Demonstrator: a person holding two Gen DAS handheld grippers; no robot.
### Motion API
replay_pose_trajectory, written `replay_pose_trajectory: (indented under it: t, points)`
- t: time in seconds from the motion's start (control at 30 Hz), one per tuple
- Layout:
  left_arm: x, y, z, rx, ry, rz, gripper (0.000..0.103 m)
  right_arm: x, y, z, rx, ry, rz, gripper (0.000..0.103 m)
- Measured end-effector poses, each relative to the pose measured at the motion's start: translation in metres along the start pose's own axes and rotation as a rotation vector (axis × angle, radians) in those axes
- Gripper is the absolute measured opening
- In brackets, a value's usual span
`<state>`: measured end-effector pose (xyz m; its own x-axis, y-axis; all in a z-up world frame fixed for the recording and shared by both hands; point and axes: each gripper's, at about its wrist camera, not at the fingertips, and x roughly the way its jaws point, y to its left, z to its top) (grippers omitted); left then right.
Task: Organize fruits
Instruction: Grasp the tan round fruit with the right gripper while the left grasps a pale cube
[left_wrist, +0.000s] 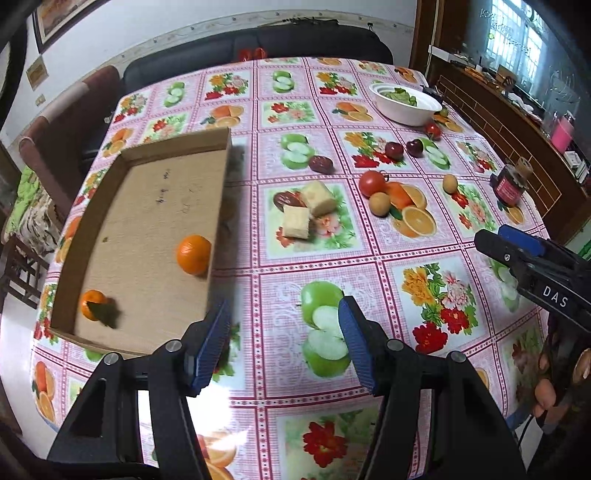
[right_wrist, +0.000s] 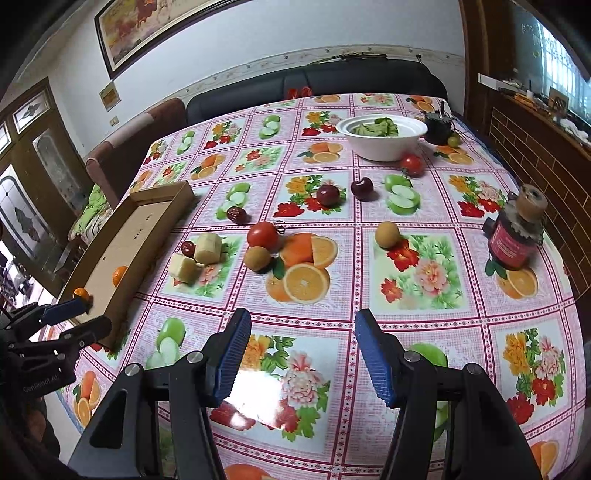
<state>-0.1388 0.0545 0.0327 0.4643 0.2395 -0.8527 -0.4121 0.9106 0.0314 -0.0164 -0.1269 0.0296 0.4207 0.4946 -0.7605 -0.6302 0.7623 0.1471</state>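
Fruit-print tablecloth, black sofa behind

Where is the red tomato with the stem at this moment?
In the right wrist view the red tomato lies on the tablecloth near the middle, touching a small brown fruit in front of it, right of the two pale cut chunks.

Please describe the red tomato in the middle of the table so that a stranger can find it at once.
Start from the cardboard tray and move right past two pale yellow blocks. The tomato touches a small brown fruit. It is the only glossy red one with a thin stalk there.
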Motion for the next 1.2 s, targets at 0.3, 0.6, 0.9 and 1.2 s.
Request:
replay_pose_trajectory:
  t: [0.3,0.6,0.9,1.2]
  points:
    - [0.020,0.004,0.000,-0.047,0.048,-0.077,0.059,0.008,-0.007,-0.002,0.019,0.011,0.006,0.061]
    - [0.051,0.005,0.028,-0.096,0.027,-0.142,0.059,0.024,-0.023,0.007,0.032,-0.006,-0.020,0.061]
    - [0.100,0.012,0.058,-0.118,0.054,-0.096,0.059,0.085,-0.061,0.049,0.030,0.035,-0.176,0.058]
    - [0.113,0.009,0.063,-0.058,0.032,-0.038,0.047,0.115,-0.065,0.059,0.003,0.053,-0.211,0.027]
